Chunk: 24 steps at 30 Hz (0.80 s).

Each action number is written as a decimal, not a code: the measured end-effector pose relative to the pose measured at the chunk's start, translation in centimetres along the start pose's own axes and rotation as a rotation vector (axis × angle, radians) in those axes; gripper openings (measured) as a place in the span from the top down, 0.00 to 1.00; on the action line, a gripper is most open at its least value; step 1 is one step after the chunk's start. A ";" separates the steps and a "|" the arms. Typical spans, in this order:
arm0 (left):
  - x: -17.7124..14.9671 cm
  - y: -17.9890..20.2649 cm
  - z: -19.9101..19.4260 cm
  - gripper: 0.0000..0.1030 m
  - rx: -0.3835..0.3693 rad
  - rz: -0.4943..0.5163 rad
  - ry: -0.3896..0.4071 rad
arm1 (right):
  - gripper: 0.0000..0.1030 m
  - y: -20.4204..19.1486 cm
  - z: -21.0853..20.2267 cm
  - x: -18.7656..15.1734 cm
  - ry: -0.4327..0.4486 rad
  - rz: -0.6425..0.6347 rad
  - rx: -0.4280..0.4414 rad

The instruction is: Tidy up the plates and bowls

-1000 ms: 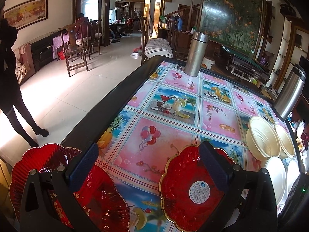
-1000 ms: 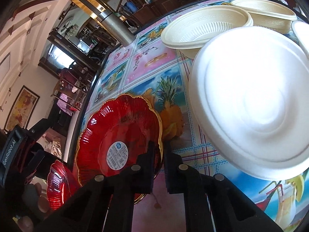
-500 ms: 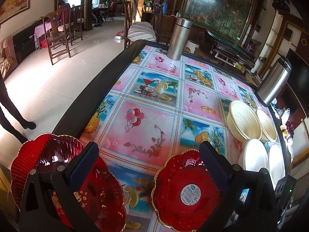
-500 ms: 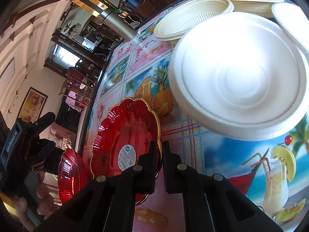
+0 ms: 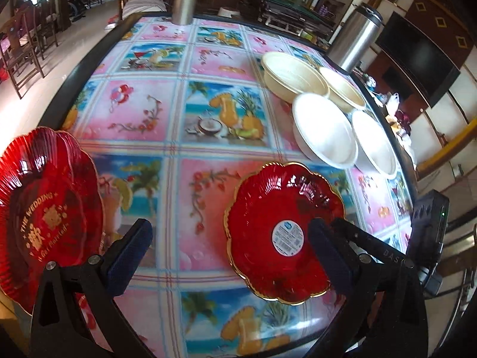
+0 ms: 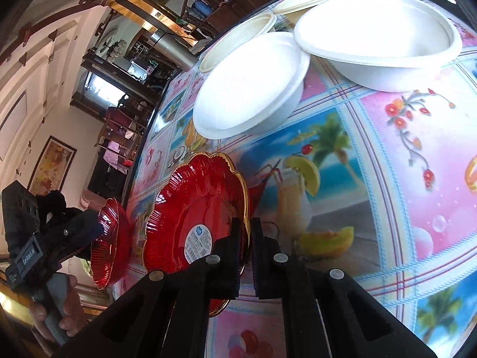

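The red plate with the round label [image 6: 190, 232] is clamped at its gold-trimmed rim by the right tool [image 6: 249, 238], whose two fingers are pinched together on the edge; the plate is carried tilted above the counter [image 5: 208, 59], label side toward both cameras, so its underside faces up and outward. In the left wrist view the same plate [image 5: 283, 232] sits low and to the right, partly behind one finger of the left tool [image 5: 229, 253]. The left tool stands wide apart and grips nothing. The second red plate [image 5: 44, 223], printed with gold wedding lettering, rests at the near left corner of the counter, just outside the left tool's left finger; in the right wrist view it appears edge-on [image 6: 111, 238] beside the left tool. The deciding relation: the resting plate lies to the left of the carried plate, near but apart, and the left hand is the nearer one to it. Judged from this, stacking requires travel leftward with the carried plate levelled. Two white bowls [image 5: 325, 131] and two cream bowls [image 5: 293, 76] are grouped on the far right of the counter, well apart from both red plates, with two steel flasks [image 5: 354, 38] beyond.
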<state>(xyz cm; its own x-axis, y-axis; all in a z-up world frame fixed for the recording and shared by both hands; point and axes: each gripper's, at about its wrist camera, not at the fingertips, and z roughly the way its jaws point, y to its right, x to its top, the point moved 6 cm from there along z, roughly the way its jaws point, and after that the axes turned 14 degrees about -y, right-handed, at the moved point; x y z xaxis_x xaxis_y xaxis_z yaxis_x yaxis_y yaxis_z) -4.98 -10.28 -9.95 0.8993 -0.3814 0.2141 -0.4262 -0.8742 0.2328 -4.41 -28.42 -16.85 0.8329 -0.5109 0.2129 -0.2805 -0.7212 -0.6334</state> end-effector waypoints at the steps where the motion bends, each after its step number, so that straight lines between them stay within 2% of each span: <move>1: -0.3 0.3 0.4 0.00 -0.006 0.001 -0.011 | 0.94 0.3 -0.4 -0.2 0.003 0.000 0.002; 4: -0.6 0.0 1.6 0.00 -0.002 -0.043 -0.042 | 0.94 0.8 -0.9 -0.8 0.010 0.000 0.008; 10: -1.3 -0.4 3.8 0.00 -0.131 -0.104 -0.150 | 0.94 1.1 -1.1 -0.9 0.015 0.008 0.018; 17: -1.4 -1.0 5.2 0.01 -0.139 -0.160 -0.175 | 0.94 1.6 -1.1 -0.8 0.011 0.009 0.031; 18: -1.4 -1.1 5.5 0.06 -0.150 -0.165 -0.183 | 0.94 1.6 -1.0 -0.8 0.009 0.010 0.034; 20: -1.5 -1.2 5.6 0.11 -0.155 -0.170 -0.179 | 0.94 1.7 -1.0 -0.7 0.006 0.009 0.036; 24: -1.5 -1.0 5.4 0.41 -0.156 -0.166 -0.178 | 0.94 1.8 -1.0 -0.7 0.004 0.012 0.037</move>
<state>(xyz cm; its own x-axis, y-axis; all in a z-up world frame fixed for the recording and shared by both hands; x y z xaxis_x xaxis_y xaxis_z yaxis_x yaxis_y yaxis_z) -5.36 -10.40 -15.59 0.9551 -0.2963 -0.0059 -0.2698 -0.8774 0.3968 -5.99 -29.87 -17.41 0.8279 -0.5209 0.2079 -0.2722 -0.6973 -0.6631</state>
